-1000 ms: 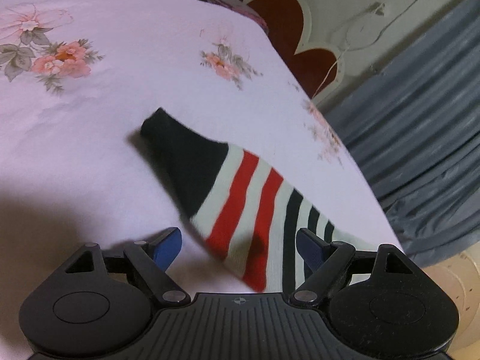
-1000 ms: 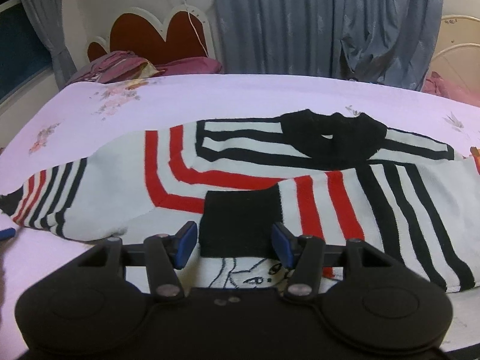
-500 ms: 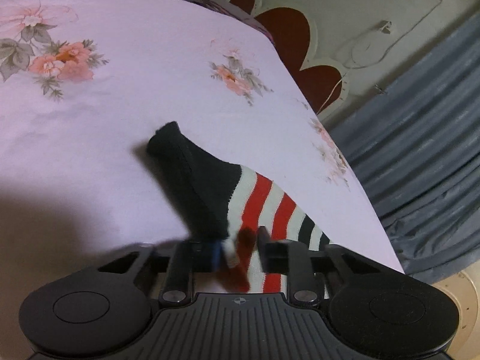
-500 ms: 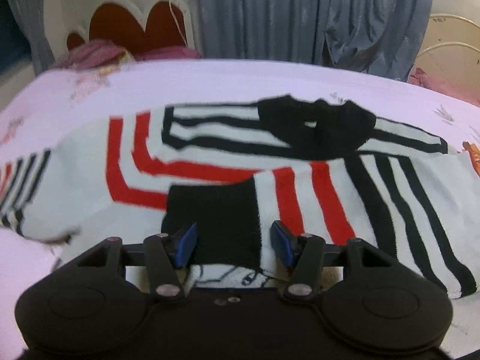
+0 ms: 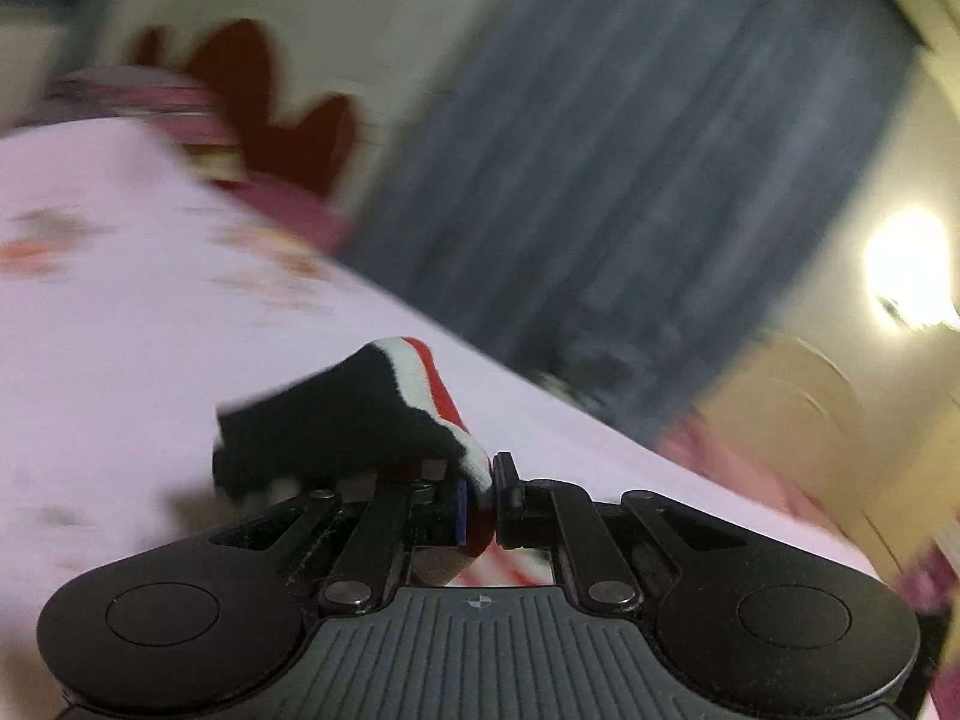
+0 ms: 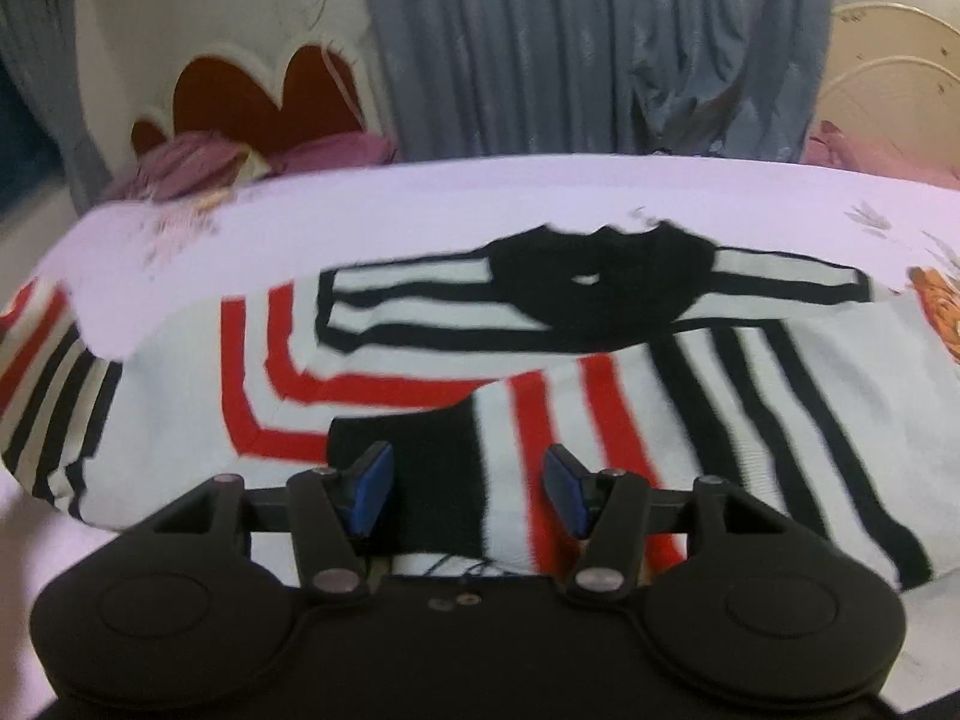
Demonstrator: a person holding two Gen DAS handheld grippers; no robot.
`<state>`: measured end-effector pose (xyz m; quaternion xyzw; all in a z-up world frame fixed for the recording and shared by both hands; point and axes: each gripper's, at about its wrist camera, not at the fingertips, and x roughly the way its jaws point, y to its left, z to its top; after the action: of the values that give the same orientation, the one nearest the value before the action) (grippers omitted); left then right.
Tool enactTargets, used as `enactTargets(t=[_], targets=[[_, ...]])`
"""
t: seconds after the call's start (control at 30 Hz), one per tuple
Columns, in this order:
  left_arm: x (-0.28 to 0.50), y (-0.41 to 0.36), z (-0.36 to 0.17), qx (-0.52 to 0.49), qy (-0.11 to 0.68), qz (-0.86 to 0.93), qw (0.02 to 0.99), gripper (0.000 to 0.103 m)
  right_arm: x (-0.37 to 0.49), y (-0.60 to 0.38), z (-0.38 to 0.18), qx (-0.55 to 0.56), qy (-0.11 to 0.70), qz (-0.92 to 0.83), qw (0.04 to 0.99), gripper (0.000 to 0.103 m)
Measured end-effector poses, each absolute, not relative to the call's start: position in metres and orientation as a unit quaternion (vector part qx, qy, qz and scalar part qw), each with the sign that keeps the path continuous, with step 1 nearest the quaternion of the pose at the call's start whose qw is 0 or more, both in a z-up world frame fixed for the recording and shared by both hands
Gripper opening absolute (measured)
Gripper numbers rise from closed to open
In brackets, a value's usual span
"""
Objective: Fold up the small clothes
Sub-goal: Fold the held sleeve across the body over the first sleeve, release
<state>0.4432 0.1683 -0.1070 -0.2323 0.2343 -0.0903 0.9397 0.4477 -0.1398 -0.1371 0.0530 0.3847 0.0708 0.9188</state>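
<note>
Left gripper [image 5: 480, 501] clamps the sleeve [image 5: 384, 414], lifted off the bed [image 5: 120, 360]; right gripper [image 6: 468, 489] hangs half open over the sweater [image 6: 840, 396], mid-bed. Carry the sleeve flat across the body, cuff edges aligned.

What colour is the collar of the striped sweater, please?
The collar is black, clearest in the right wrist view.

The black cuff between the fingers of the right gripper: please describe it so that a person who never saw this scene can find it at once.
Start at the pink bed sheet and the striped sweater spread on it. One sleeve lies folded across the front of the sweater, and the black cuff is the end of that sleeve, between the open fingers of the right gripper. It is a solid black block, while the black collar lies farther back.
</note>
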Motion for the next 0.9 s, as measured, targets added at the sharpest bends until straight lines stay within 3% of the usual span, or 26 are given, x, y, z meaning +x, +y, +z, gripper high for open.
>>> enactTargets(t=[0.27, 0.37, 0.43, 0.5, 0.57, 0.63, 0.9], targets=[[0.472, 0.003, -0.138, -0.123, 0.331, -0.242, 0.904, 0.008, 0.418, -0.21, -0.126, 0.083, 0.376, 0.016, 0.923, 0.054], [0.468, -0.028, -0.149, -0.066, 0.357, -0.248, 0.898, 0.008, 0.408, -0.229, -0.126, 0.089, 0.378, 0.012, 0.922, 0.056], [0.459, -0.037, -0.15, -0.048, 0.365, -0.253, 0.895, 0.008, 0.402, -0.236, -0.126, 0.092, 0.376, 0.016, 0.922, 0.062], [0.452, -0.037, -0.146, -0.037, 0.366, -0.254, 0.894, 0.026, 0.399, -0.238, -0.126, 0.095, 0.371, 0.022, 0.923, 0.064], [0.444, -0.033, -0.139, -0.036, 0.36, -0.247, 0.899, 0.092, 0.399, -0.235, -0.126, 0.098, 0.371, 0.03, 0.923, 0.064], [0.433, -0.022, -0.134, -0.037, 0.338, -0.225, 0.913, 0.099, 0.4, -0.229, -0.125, 0.101, 0.37, 0.045, 0.923, 0.066], [0.412, 0.044, -0.14, -0.051, 0.349, -0.145, 0.924, 0.099, 0.406, -0.179, -0.126, 0.062, 0.374, 0.106, 0.919, 0.068]])
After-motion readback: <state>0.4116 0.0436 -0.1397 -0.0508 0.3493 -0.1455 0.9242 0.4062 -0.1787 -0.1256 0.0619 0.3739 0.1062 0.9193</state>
